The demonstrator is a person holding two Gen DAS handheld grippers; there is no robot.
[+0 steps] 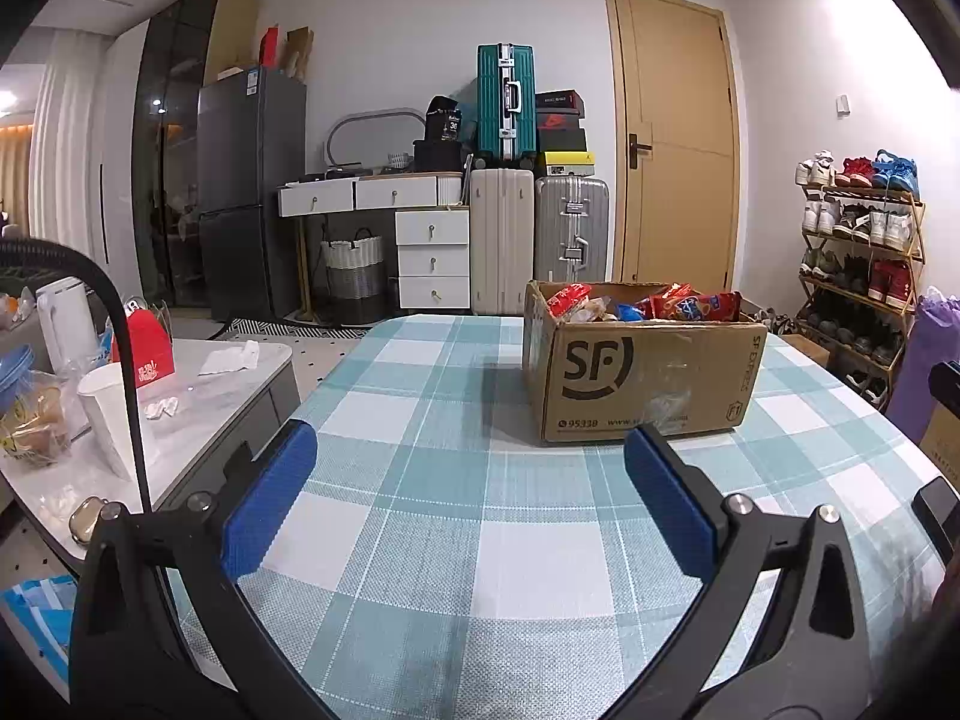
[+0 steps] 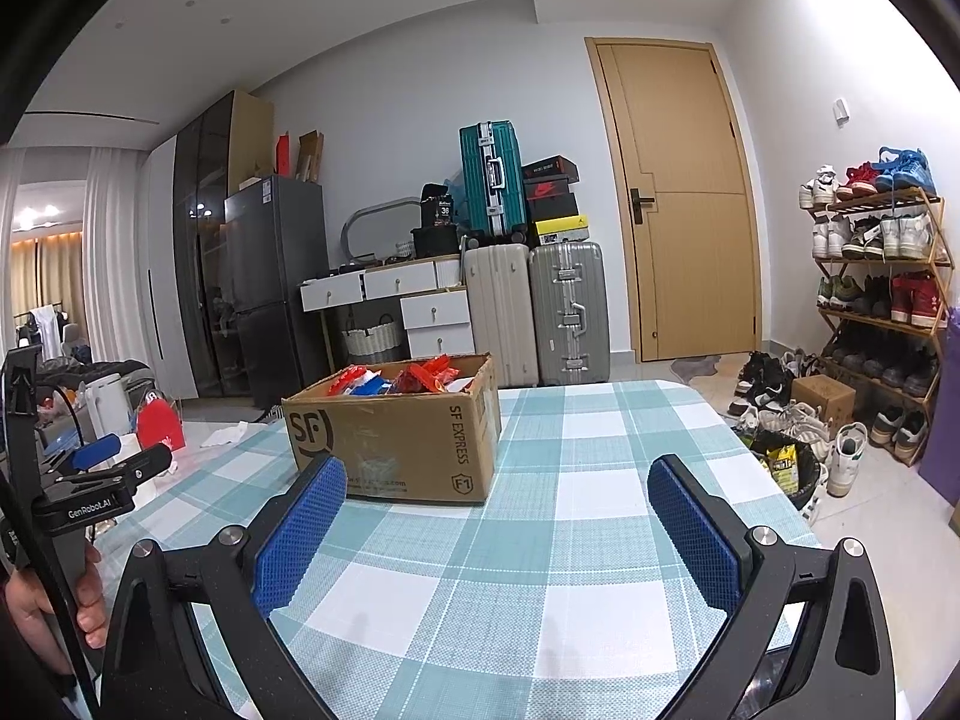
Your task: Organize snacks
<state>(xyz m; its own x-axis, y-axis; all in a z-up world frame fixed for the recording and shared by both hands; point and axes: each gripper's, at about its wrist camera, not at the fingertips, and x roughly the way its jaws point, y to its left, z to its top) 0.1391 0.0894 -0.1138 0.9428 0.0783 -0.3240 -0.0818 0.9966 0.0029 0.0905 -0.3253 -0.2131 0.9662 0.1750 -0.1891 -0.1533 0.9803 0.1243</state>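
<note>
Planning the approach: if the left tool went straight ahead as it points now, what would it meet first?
Probably the cardboard box of snacks. The left tool is open and empty above the checked tablecloth, and the box stands ahead, slightly right of centre; whether it would graze the cloth first is unclear.
</note>
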